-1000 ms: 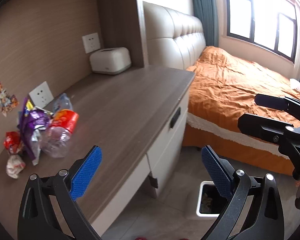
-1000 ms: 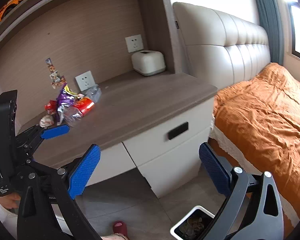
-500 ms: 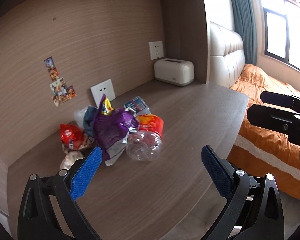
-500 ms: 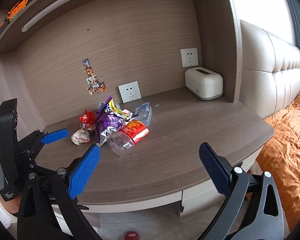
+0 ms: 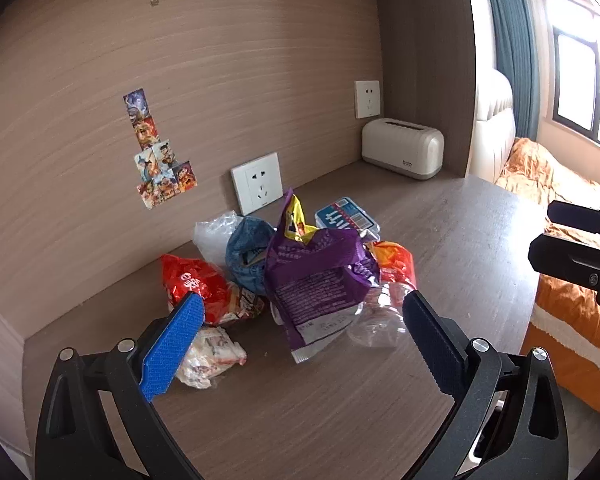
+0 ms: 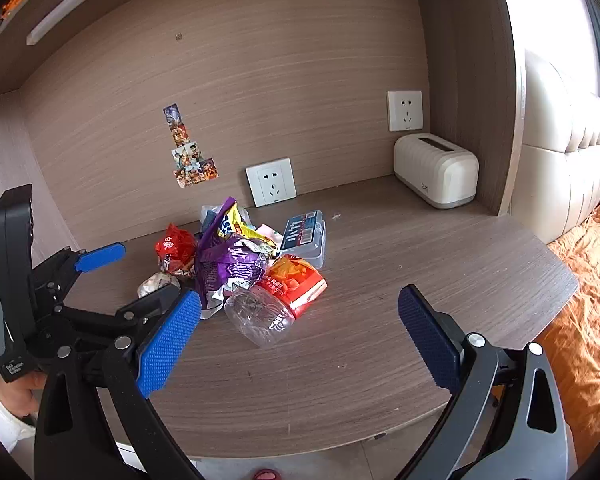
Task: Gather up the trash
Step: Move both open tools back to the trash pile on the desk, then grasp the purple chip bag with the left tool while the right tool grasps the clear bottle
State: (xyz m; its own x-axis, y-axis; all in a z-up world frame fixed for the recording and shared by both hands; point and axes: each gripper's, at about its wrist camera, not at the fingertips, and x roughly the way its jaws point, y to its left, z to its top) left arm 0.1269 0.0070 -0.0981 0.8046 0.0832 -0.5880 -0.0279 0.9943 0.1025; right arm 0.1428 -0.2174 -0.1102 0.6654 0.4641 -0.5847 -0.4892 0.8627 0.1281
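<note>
A pile of trash lies on the wooden desk near the back wall: a purple snack bag, a clear crushed bottle with a red-orange label, a red wrapper, a white crumpled wrapper, a blue bag and a blue-labelled clear box. My left gripper is open and empty, just in front of the pile; it also shows in the right wrist view. My right gripper is open and empty, in front of the bottle.
A white tissue box stands at the back right corner of the desk. Wall sockets and stickers are on the back panel. A bed with an orange cover lies to the right.
Both grippers have swung left from the bed and floor bin toward the desk and moved closer to the trash pile. Both stay open.
</note>
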